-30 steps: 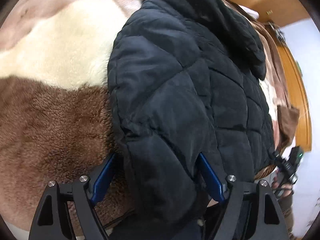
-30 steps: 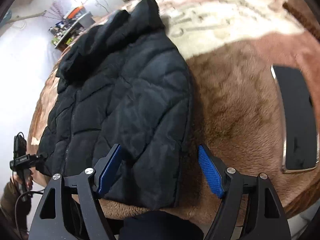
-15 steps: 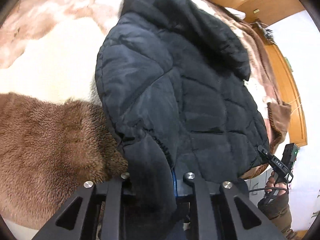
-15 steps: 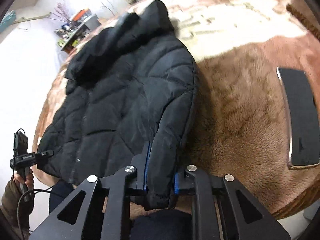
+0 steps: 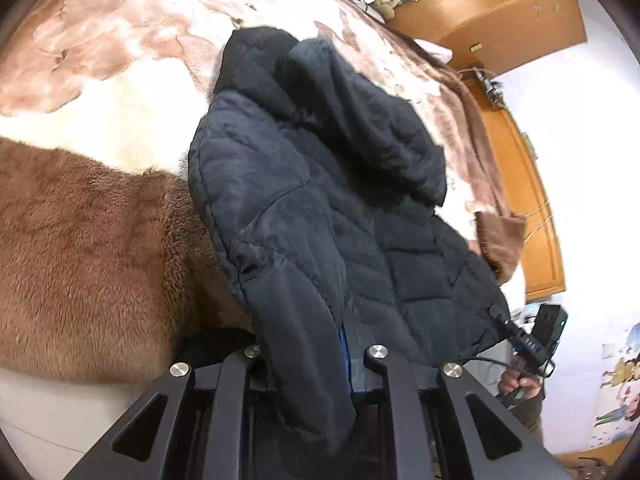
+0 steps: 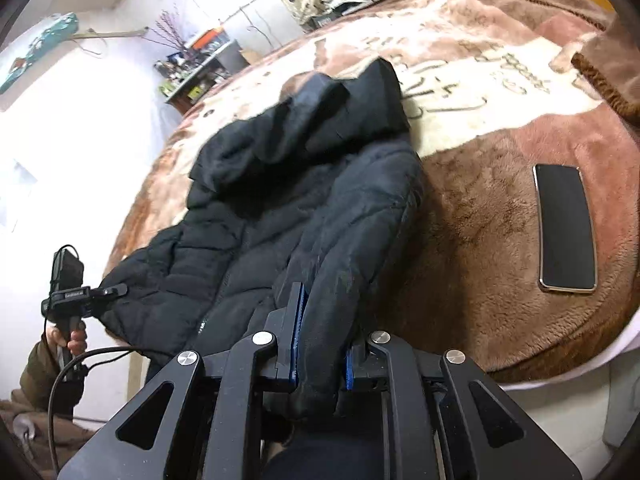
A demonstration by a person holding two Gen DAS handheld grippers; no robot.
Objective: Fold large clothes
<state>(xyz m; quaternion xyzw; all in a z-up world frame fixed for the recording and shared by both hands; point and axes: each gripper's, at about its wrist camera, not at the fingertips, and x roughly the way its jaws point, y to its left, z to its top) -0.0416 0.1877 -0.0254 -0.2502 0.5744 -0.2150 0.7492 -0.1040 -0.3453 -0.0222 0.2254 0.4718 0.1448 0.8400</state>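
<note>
Both grippers, L [image 5: 308, 344] + R [image 6: 320, 344], clamp jacket [image 5: 320, 200] cuffs (on blanket [image 5: 92, 240]).

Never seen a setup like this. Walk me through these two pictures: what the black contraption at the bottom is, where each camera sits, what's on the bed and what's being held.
No robot here: a person holds a two-finger gripping tool in each hand, and each carries a fisheye camera looking forward along its fingers. One picture comes from the left tool, the other from the right tool; the black frames at the bottom are the tools themselves. A black quilted hooded jacket lies on a brown and cream fleece blanket spread over a bed. Each tool is shut on one side of the jacket's lower end. A dark phone lies on the blanket, apart from the jacket. Each view also catches the person's other hand at its edge.
</note>
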